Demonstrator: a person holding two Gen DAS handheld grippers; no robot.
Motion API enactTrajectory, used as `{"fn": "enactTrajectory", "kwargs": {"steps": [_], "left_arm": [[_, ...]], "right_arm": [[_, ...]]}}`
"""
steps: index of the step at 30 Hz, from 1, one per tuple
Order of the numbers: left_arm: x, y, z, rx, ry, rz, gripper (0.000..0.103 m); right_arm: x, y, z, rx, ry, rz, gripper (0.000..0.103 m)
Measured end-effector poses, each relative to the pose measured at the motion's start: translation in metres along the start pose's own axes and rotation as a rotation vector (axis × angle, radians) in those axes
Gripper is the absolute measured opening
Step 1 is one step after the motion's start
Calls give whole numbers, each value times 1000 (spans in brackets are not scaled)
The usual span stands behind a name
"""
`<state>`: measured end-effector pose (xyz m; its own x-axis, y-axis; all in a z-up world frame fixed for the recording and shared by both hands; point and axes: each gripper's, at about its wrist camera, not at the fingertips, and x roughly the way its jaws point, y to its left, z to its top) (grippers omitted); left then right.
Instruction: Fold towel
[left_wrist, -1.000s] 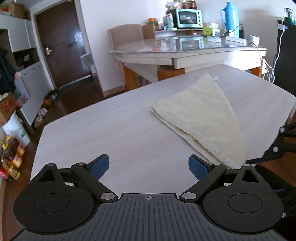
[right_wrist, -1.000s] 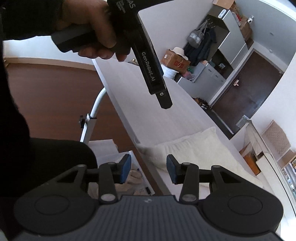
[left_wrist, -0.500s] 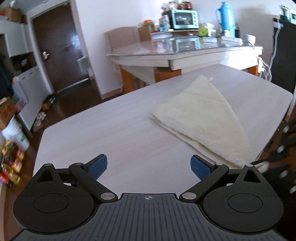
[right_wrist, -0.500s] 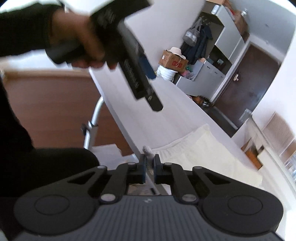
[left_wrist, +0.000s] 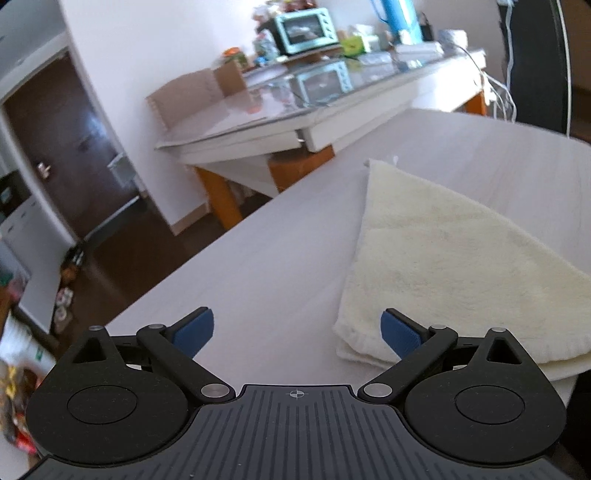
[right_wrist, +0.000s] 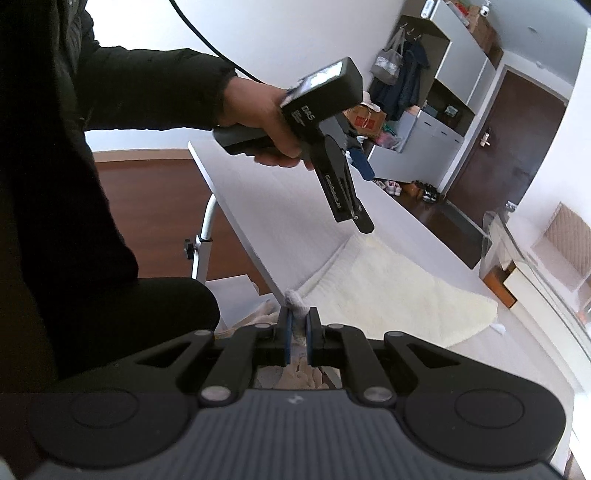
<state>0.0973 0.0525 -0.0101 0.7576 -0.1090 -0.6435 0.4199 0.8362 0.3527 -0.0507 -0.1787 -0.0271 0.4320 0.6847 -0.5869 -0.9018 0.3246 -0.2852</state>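
Both wrist views overlook the towel (left_wrist: 436, 258) closely.

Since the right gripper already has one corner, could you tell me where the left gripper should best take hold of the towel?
Probably the near corner of the towel, just ahead of the open left gripper. The folded layers end there in a rounded edge lying flat on the table, so come in low from the table's bare side, pinching both layers.

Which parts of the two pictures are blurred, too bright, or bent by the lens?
Left wrist view: the left edge is motion-blurred, the door frame bows, and the towel and the open left claw stay sharp. Right wrist view: the wall behind the hand is washed out, the sleeve is nearly black, and the table edge curves.
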Motion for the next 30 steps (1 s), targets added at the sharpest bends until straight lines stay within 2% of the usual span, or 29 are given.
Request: {"fn": "enactTrajectory", "kwargs": {"steps": [5, 9, 12, 16, 20, 26, 30], "left_arm": [[15, 2, 1, 47, 55, -11, 100], [21, 9, -3, 12, 90, -45, 100], [20, 10, -5, 4, 113, -56, 100], [21, 14, -3, -5, 127, -70, 100], [24, 18, -2, -22, 139, -97, 101], [27, 26, -2, -68, 158, -132, 101], [27, 32, -4, -96, 161, -154, 101]], "right_arm": [[-6, -10, -3, 31, 2, 22, 9], [-9, -19, -4, 71, 8, 41, 8], [-19, -38, -3, 163, -15, 51, 8], [-34, -82, 4, 280, -69, 33, 8], [-39, -132, 20, 315, -87, 21, 8], [0, -218, 41, 300, -57, 79, 8], [29, -256, 48, 314, -27, 94, 8]]}}
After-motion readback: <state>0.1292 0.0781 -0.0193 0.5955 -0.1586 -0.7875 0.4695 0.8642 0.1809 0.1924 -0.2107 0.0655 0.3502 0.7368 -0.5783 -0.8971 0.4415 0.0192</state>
